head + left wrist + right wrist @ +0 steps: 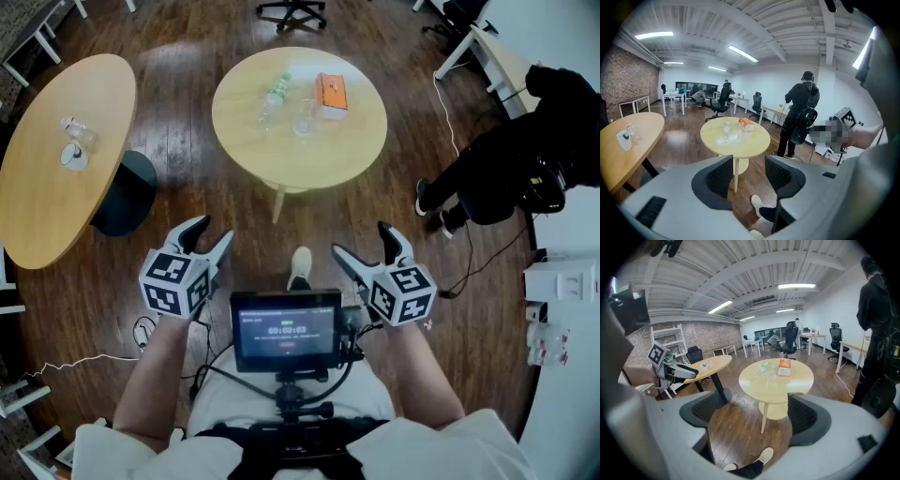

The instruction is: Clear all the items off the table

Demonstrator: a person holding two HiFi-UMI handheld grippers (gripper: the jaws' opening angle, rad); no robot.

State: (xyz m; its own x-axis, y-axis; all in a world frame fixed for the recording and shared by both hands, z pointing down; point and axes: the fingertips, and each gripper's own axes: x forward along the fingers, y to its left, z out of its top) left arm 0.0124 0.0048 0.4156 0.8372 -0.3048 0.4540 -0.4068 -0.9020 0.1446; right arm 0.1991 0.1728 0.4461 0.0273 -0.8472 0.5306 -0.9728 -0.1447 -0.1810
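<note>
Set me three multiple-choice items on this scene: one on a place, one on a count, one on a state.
1. Where does the orange box lie?
A. on the round table, beside the glass
B. on the floor
C. on the oval table

2. How many things stand on the round table?
A. one
B. three
C. six

3. How is the right gripper?
A. shut on the orange box
B. open, with nothing between its jaws
C. shut on the glass

Key:
1 A: the head view shows the orange box next to the glass on the round table.
2 B: only the plastic bottle, the glass and the orange box are on it.
3 B: the right gripper view shows its jaws wide apart and empty, well short of the round table.
</note>
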